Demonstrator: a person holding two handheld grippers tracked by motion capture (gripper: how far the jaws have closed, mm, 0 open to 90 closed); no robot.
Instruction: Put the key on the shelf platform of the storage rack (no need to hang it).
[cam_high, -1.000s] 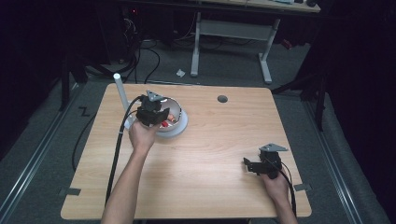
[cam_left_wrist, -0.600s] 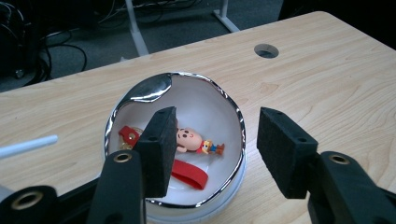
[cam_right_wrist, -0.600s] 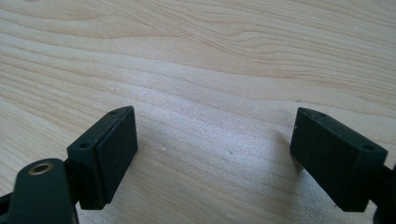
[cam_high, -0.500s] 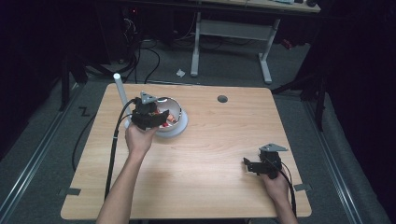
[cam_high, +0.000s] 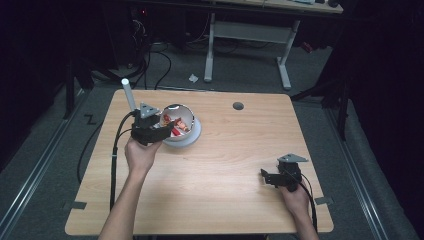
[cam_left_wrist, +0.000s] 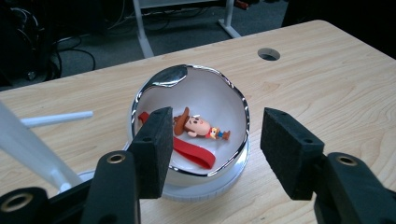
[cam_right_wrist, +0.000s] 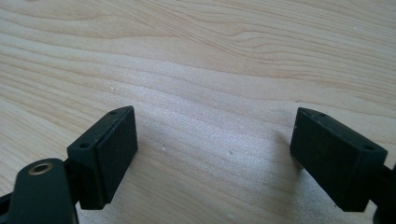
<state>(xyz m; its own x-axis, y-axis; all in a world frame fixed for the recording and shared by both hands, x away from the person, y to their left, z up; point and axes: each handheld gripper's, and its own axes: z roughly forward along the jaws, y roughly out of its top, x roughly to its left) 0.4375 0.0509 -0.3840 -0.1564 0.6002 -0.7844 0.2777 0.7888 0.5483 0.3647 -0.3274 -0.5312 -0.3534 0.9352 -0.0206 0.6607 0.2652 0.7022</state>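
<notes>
A white bowl (cam_high: 186, 138) with a chrome rim (cam_left_wrist: 242, 103) sits on a white base at the table's back left. Inside it lie a small cowboy figure (cam_left_wrist: 198, 126) and a red strap (cam_left_wrist: 194, 155); from above they read as red bits (cam_high: 176, 125). My left gripper (cam_high: 166, 131) hovers at the bowl's left edge and points at it. Its jaws have just been opening and now stand open (cam_left_wrist: 217, 119), with nothing between the pads. My right gripper (cam_high: 266, 177) rests low over the bare wood at the front right, open (cam_right_wrist: 215, 140) and empty.
A white post (cam_high: 129, 95) stands just left of the bowl, close beside my left gripper (cam_left_wrist: 28, 149). A round cable hole (cam_high: 238, 106) lies behind the bowl to the right. A desk frame and cables are on the floor beyond the table's far edge.
My left gripper has drawn back from over the bowl, leftward and toward the person. The right gripper has stayed where it was.
</notes>
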